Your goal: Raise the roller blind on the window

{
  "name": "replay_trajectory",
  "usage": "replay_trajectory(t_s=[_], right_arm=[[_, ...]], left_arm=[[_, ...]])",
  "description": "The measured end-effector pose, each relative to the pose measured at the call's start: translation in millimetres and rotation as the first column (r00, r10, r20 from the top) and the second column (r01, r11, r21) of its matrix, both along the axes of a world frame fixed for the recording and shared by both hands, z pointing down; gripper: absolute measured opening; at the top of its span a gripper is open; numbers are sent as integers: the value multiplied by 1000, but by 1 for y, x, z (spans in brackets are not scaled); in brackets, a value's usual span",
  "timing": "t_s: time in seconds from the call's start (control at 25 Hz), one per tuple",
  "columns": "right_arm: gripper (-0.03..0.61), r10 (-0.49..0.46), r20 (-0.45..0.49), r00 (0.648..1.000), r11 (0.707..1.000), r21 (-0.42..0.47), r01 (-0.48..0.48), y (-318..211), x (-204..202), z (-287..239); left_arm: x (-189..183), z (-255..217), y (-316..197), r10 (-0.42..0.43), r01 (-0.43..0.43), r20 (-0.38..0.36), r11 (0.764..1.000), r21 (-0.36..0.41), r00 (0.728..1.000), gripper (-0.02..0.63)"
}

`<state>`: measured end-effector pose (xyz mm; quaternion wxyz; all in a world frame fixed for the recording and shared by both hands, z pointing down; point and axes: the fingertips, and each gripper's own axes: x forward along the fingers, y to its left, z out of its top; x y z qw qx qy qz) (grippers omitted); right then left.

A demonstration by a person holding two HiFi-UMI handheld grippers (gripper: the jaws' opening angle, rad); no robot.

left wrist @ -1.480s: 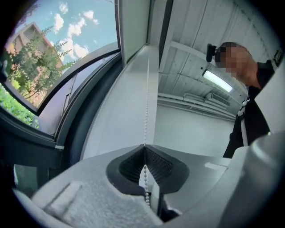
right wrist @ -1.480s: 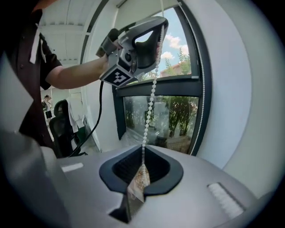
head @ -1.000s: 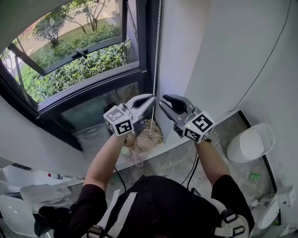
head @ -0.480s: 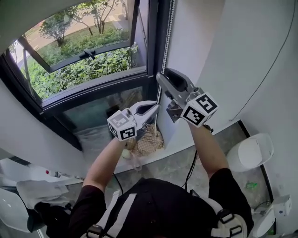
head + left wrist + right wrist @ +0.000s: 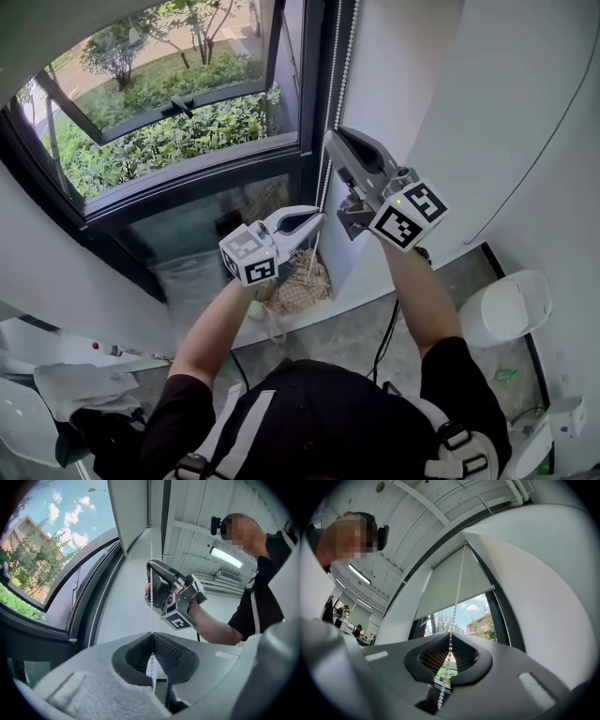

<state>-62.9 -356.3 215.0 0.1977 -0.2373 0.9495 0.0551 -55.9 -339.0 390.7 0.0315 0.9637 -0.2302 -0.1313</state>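
Note:
A white bead chain [image 5: 335, 66] hangs in two strands beside the dark window frame [image 5: 309, 94]. My left gripper [image 5: 317, 217] is shut on the nearer strand low down, and the beads [image 5: 151, 606] rise straight out of its closed jaws. My right gripper [image 5: 333, 142] holds the same strand higher up. Its jaws have just been closing and now pinch the bead chain [image 5: 457, 592] between them. The pale roller blind [image 5: 450, 581] covers the upper part of the window. The second strand [image 5: 502, 616] hangs free along the frame.
A white wall [image 5: 450, 103] stands close on the right. A woven mesh bundle [image 5: 298, 277] lies on the sill below the grippers. A white round bin [image 5: 506, 286] sits on the floor at right, and a black cable [image 5: 386, 337] trails nearby.
My right gripper has risen from beside the left gripper to well above it along the chain, and its open jaws have closed on the beads. The left gripper kept still.

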Motion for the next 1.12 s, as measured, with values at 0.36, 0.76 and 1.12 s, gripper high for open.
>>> replay_trajectory(t_s=[0.36,0.76,1.12], right_arm=[[15,85,-216,973,996,-17,-91,-6,10,114],[14,35,-316,948,972,-210,-106,8,23,231],[14,12,-288,958,972,-222,-79,15,15,231]], left_arm=[[13,113,-1,53,-19,135,970,-244,989,6],[-2,168,22,122,-51,190,940,-337,974,156],[-10,-4,-6,101,-99,38,993,-59,994,155]])
